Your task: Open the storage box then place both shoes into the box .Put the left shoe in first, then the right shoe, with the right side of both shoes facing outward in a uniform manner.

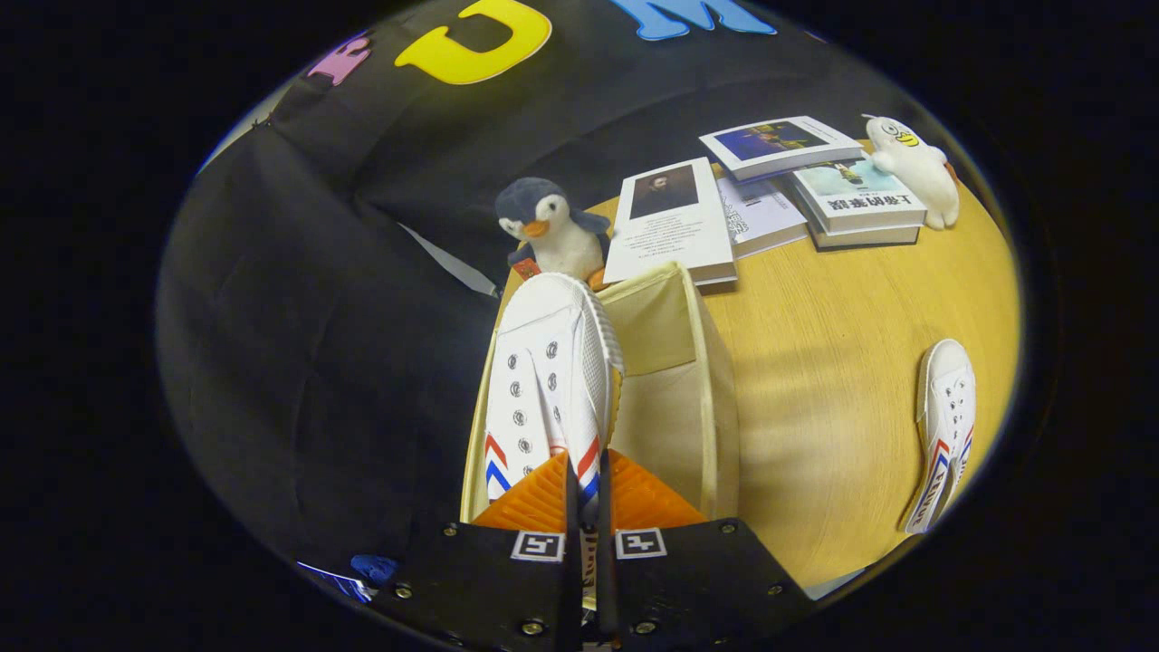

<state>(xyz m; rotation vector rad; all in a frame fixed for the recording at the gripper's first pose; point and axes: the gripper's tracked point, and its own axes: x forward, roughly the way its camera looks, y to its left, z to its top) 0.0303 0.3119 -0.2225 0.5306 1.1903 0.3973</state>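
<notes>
Fingers: the gripper [587, 503] was nearly closed, its two orange fingers [534, 503] pinched on the thin heel edge of the shoe [548, 380], only a narrow slit left between them.
Held shoe: it hung toe-forward just ahead of the fingers, laces and eyelets up, red and blue stripes next to the pads, over the left part of the box [702, 407].
Box: open, cream fabric, its inside bare as far as could be seen, standing on the table [833, 380] at the near left corner.
Step, by my reckoning: first shoe going in, so this should be the left one; I could not confirm which from here.
How to do it well: lower it toe first along the left wall, keep the grip firm on the heel until the sole rests, and leave room beside it for the second shoe.
Other shoe: it lay on the table well to the right of the box, apart from it.
Beyond: a penguin toy [548, 231] sat just behind the box, books [675, 222] past it.
</notes>
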